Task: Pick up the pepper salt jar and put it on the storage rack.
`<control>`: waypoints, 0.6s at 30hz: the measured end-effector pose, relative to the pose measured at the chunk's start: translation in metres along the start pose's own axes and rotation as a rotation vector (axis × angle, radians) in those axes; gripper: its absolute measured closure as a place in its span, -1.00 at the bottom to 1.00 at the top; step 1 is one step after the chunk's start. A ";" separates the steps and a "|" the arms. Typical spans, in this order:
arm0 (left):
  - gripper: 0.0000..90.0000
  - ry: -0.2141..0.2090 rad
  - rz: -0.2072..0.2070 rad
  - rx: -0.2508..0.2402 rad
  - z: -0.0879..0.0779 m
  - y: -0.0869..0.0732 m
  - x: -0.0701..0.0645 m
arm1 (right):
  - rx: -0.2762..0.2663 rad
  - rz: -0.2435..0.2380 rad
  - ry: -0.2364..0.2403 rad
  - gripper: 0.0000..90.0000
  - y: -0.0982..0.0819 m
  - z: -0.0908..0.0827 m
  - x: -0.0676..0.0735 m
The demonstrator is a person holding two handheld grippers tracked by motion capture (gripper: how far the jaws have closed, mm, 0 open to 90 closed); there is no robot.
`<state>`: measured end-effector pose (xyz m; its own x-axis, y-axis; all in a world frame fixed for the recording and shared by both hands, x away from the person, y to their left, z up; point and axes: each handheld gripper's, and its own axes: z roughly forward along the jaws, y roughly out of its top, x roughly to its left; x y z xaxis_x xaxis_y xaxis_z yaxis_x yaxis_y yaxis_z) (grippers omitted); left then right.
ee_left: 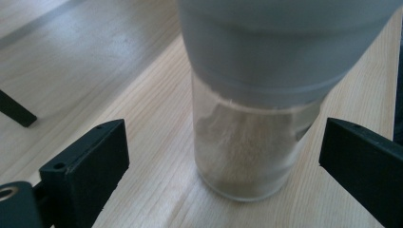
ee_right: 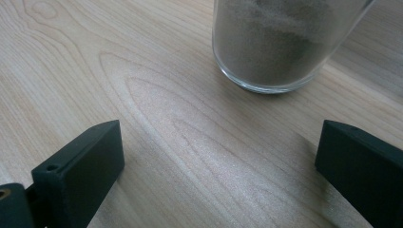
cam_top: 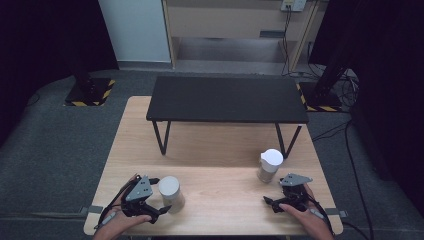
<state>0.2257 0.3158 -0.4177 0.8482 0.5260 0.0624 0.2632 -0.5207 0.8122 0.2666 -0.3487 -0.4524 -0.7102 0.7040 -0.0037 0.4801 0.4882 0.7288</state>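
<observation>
Work at the wooden table (cam_top: 220,145) looks to be at its very start: both jars stand on the bare boards and neither has been gripped or lifted. The left gripper (cam_top: 161,209) sits low at the near edge with its jaws spread wide on either side of the left jar (cam_top: 170,194), which stands between them but touches neither jaw, as the left gripper view makes plain. The right gripper (cam_top: 270,202) rests near the opposite corner, its jaws likewise apart, with the right jar (cam_top: 270,165) just beyond them and not yet between them.

Each jar is clear glass under a pale lid (cam_top: 272,156). In the left gripper view the glass (ee_left: 247,152) holds a light brown powder heaped unevenly up one side under the grey cap (ee_left: 280,47). In the right gripper view the other jar's base (ee_right: 275,47) shows a darker, greyish-brown powder.

Closing on a jar appears to be the next step, the left hand nearer to it. A low black shelf (cam_top: 225,98) stands behind, bare on top.
</observation>
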 end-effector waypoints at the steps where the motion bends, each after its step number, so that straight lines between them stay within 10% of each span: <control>1: -0.97 0.001 -0.003 -0.006 0.000 0.000 -0.001 | 0.000 0.000 0.000 -0.93 0.000 0.000 0.000; 18: -0.96 -0.001 -0.025 -0.066 0.010 0.005 -0.005 | 0.000 0.000 0.000 -0.93 0.000 0.000 0.000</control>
<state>0.2275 0.3040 -0.4193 0.8420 0.5379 0.0411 0.2537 -0.4622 0.8497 0.2666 -0.3487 -0.4525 -0.7103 0.7039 -0.0038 0.4800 0.4882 0.7289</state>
